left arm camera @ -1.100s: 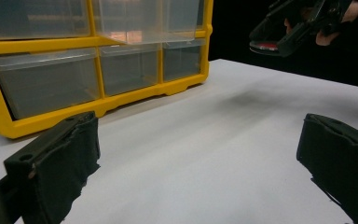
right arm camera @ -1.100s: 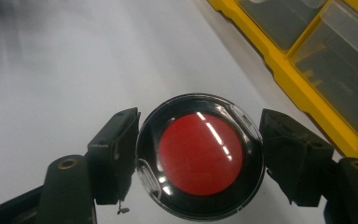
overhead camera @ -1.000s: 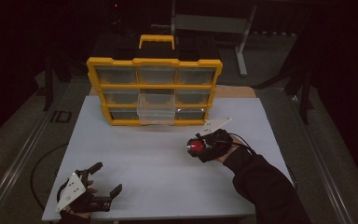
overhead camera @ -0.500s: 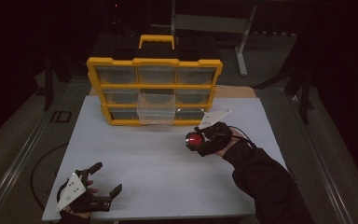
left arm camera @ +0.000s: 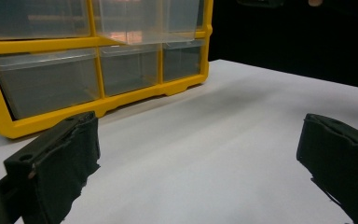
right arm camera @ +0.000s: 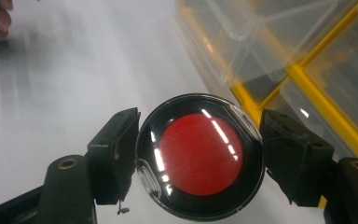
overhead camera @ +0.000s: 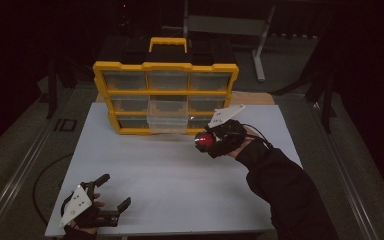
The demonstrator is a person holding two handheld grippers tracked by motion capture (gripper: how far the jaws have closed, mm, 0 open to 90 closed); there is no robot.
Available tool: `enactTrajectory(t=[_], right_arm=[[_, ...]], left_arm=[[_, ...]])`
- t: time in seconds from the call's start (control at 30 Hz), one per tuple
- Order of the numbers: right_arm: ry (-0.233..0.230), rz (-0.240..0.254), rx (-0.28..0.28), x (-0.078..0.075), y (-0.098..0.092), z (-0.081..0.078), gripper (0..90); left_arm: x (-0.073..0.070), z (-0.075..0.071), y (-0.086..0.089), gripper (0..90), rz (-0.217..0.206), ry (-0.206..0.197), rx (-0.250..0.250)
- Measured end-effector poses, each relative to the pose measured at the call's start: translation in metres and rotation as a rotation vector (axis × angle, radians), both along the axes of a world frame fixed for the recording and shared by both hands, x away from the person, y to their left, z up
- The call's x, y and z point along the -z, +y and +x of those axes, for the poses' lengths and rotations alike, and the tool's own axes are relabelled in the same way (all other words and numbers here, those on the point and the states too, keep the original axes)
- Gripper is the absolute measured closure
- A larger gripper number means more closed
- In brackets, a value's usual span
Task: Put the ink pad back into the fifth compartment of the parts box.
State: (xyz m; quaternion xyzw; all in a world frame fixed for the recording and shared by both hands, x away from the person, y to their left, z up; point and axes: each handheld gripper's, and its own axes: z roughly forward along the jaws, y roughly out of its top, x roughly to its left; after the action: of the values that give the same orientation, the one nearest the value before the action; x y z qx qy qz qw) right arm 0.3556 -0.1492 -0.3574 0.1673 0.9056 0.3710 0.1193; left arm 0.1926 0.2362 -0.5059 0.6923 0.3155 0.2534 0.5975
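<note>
Currently the right gripper (right arm camera: 199,161) clamps a round red-centred container (right arm camera: 200,156) by its rim — slippage likely near the open drawer (overhead camera: 168,116); left gripper (overhead camera: 102,200) — jaws apart, idle.

Disc: round black case (right arm camera: 200,156) with red centre, clamped at its rim, above the table.
Organizer: yellow drawer cabinet (overhead camera: 166,97) upright; middle clear drawer (overhead camera: 167,116) pulled out.

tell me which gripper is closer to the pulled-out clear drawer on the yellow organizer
Right. The right gripper, shut on a round red-and-black case, sits just beside the open drawer. The left gripper rests open at the table's near left corner, far from it.
</note>
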Motion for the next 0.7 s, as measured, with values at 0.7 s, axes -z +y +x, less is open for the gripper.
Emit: enactTrajectory(t=[0.7], right_arm=[[-0.015, 0.012, 0.013, -0.029, 0.013, 0.018, 30.3]], left_arm=[[0.000, 0.000, 0.001, 0.0, -0.004, -0.002, 0.000]])
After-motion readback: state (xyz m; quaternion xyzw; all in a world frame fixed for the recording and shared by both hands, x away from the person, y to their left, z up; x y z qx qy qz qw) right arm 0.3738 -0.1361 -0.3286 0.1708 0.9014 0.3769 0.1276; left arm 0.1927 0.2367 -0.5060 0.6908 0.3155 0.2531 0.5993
